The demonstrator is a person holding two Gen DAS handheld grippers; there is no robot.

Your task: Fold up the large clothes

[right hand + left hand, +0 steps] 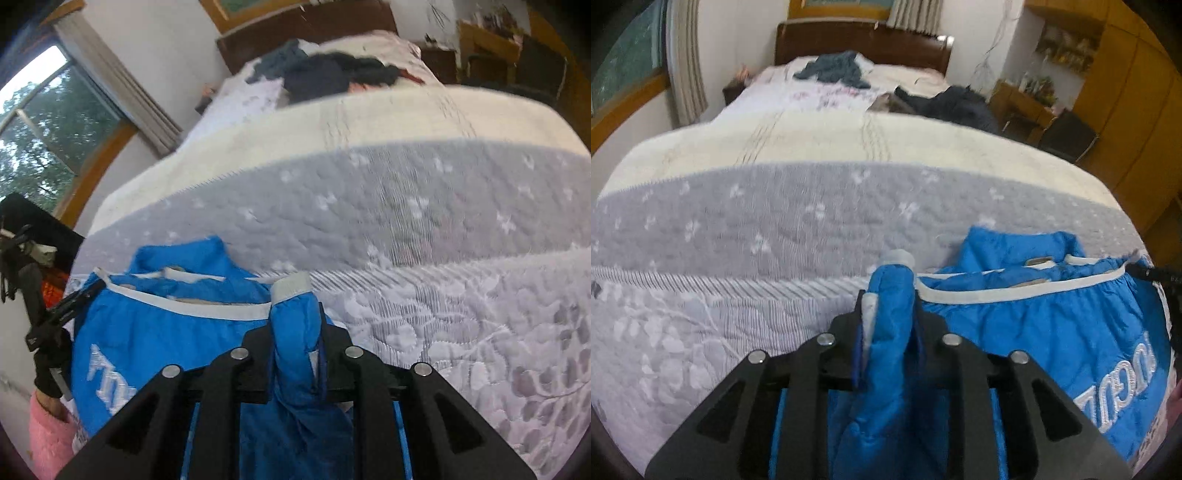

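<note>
A bright blue padded jacket (1052, 332) with white piping and white embroidered lettering hangs between both grippers, above the near end of the bed. My left gripper (889, 306) is shut on a bunched blue fold of the jacket with a white cuff edge. In the right wrist view the same jacket (162, 332) spreads to the left, and my right gripper (295, 332) is shut on another blue fold tipped with a white cuff. The jacket's collar stands up behind the white-edged hem. The left gripper's tool (55, 317) shows at the jacket's far edge.
The bed's grey quilted cover (775, 229) gives way to a cream blanket (820, 140) further up. Dark clothes (953, 103) and a blue-grey garment (834, 68) lie near the brown headboard (860, 40). Wooden cabinets (1137, 110) stand right, a window (40, 147) left. A pink sleeve (48, 435) shows.
</note>
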